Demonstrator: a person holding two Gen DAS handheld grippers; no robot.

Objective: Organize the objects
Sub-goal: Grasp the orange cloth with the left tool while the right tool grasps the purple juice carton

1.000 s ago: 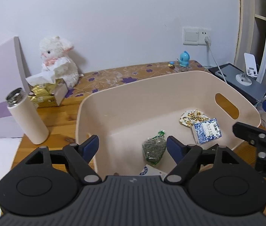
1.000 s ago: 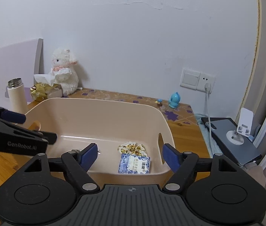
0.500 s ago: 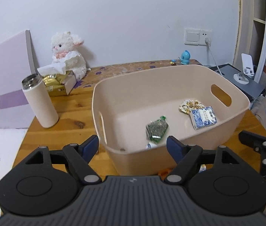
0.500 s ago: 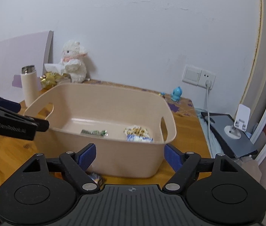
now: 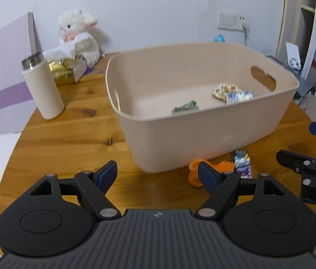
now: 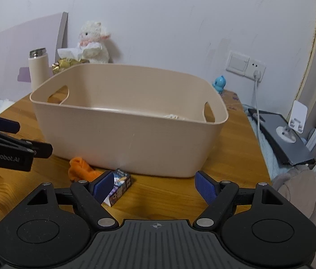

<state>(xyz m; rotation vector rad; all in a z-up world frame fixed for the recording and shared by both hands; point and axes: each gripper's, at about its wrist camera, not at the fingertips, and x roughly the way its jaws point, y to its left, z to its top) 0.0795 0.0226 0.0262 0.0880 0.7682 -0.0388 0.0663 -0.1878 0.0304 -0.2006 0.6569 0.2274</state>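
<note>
Orange cloth [image 6: 80, 168] and 1 small box [image 6: 119, 186] lie before the bin [image 5: 202, 139]; both grippers, left gripper [image 5: 156, 174] and right gripper [image 6: 155, 185], fingers spread and empty: straddle the box squarely before closing.

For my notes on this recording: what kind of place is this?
Probably a bedroom at home: a plush lamb sits against the wall behind a wooden table, beside a tissue box and a storage bin.

The left gripper [image 5: 156, 174] is hovering low and level, its blue-padded fingers [image 5: 107, 174] standing wide apart with nothing between them. The right gripper [image 6: 155, 186] is hanging beside it at about the same height, jaws likewise spread and gripping nothing. Each is showing at the edge of the other's view.
</note>
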